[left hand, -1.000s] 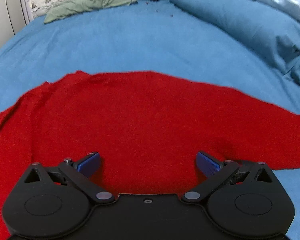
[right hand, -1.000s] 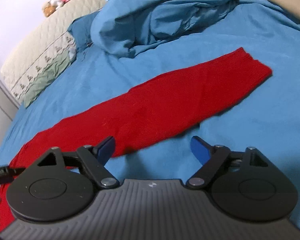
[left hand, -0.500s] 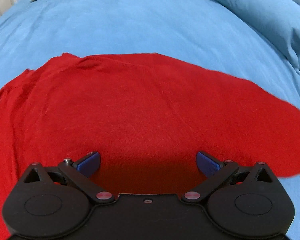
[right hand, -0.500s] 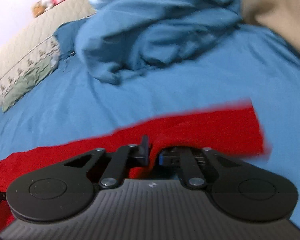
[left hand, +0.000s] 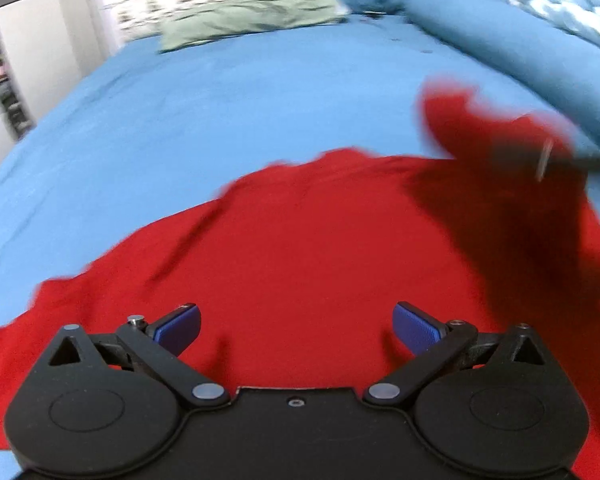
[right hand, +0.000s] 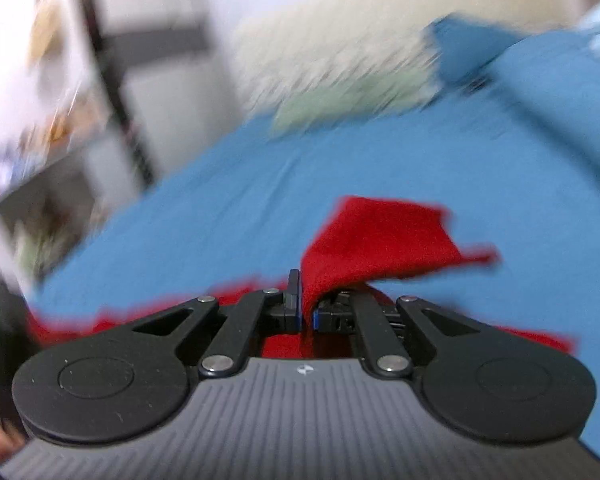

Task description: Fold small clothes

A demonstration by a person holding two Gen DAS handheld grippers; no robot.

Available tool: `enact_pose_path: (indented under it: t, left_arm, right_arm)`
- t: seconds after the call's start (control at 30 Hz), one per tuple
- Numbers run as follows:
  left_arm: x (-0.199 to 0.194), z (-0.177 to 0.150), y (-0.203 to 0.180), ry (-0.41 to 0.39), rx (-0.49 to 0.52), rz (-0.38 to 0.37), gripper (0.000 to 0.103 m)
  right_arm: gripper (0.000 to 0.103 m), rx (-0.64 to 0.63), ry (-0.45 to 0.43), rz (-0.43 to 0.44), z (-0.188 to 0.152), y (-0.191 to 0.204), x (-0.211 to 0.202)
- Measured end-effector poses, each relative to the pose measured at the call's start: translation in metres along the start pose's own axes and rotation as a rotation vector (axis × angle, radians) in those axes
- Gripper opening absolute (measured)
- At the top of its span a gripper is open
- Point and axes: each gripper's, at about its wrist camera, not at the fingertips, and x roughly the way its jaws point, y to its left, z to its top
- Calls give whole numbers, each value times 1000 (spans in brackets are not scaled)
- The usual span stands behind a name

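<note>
Red garment (left hand: 320, 248) lies spread on the blue bed sheet (left hand: 220, 112), most of it flat just ahead of the left tongs (left hand: 296, 326). Left tongs are spread wide, nothing between the blue pads (left hand: 178, 328), hovering over the near part of the cloth. Whether they touch it I can't tell.

Right tongs (right hand: 309, 312) are pressed together, pinching a sleeve end (right hand: 376, 236) of the same garment; the fabric rises out of the jaws and flares up in front. In the left view that lifted sleeve (left hand: 500, 148) hangs above the right side of the garment, casting a dark shadow on it. The right view is heavily blurred. Green pillow (left hand: 248, 20) and a bunched blue duvet (left hand: 520, 52) sit at the far end of the bed, well apart from the cloth.

Step looks like folding the sleeve in over the body.

Risks:
- The grip is near the sleeve's edge, so a quick swing could pull the fabric out.
- Nothing pins the body, so the pull may drag or bunch the whole garment.
- The sleeve could land twisted or crooked, leaving a lumpy fold.
- A loose flap may droop and double under itself.
</note>
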Motion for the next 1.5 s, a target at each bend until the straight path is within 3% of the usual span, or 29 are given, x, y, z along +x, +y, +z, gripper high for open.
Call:
enact_pose_path:
  t: [0.13, 0.23, 0.33, 0.4, 0.43, 0.57, 0.73, 0.77, 0.8, 0.87, 0.93, 1.0, 1.03, 1.23, 1.33, 1.4, 1.5]
  left_arm:
    - [5, -22, 45, 41, -40, 34, 103]
    - [4, -26, 52, 41, -55, 13, 103]
    - [-6, -21, 42, 4, -44, -38, 103]
    - [-20, -17, 24, -25, -31, -76, 103]
    - [-24, -10, 16, -42, -25, -97, 103]
    - [-26, 20, -25, -66, 5, -150, 103]
    - [17, 49, -80, -1, 74, -163, 103]
    - [31, 52, -85, 21, 84, -156, 99]
    - [38, 50, -92, 43, 93, -149, 86]
    - [57, 50, -99, 86, 102, -129, 71]
    - [53, 46, -92, 58, 84, -134, 62]
    - [44, 43, -78, 28, 58, -125, 18]
    - [40, 43, -71, 16, 39, -128, 11]
    - [12, 16, -16, -76, -155, -126, 12]
    - [7, -12, 1, -92, -228, -161, 28]
    - [9, -26, 9, -86, -267, -206, 51]
    - [11, -37, 11, -106, -311, -257, 58]
  right_arm:
    - [21, -101, 173, -5, -73, 38, 56]
    - [24, -109, 124, -23, -92, 44, 52]
    - [49, -108, 135, -3, -86, 37, 43]
    - [82, -150, 107, -18, -80, 39, 30]
    - [85, -175, 82, -36, -75, 38, 22]
    - [87, -208, 47, -88, -72, 26, -19]
    - [87, -179, 63, -149, -81, -5, -52]
    - [87, -165, 66, -151, -83, -11, -57]
    - [87, -153, 70, -153, -85, -16, -61]
    - [87, -137, 71, -160, -92, -26, -73]
    - [87, -123, 75, -162, -96, -34, -79]
    - [87, -110, 69, -166, -98, -40, -84]
    - [87, -100, 62, -167, -99, -43, -87]
    - [87, -59, 19, -216, -105, -49, -103]
    - [88, -19, 24, -242, -109, -56, -106]
    - [89, 10, 39, -257, -113, -61, -104]
    - [98, 20, 61, -287, -118, -67, -103]
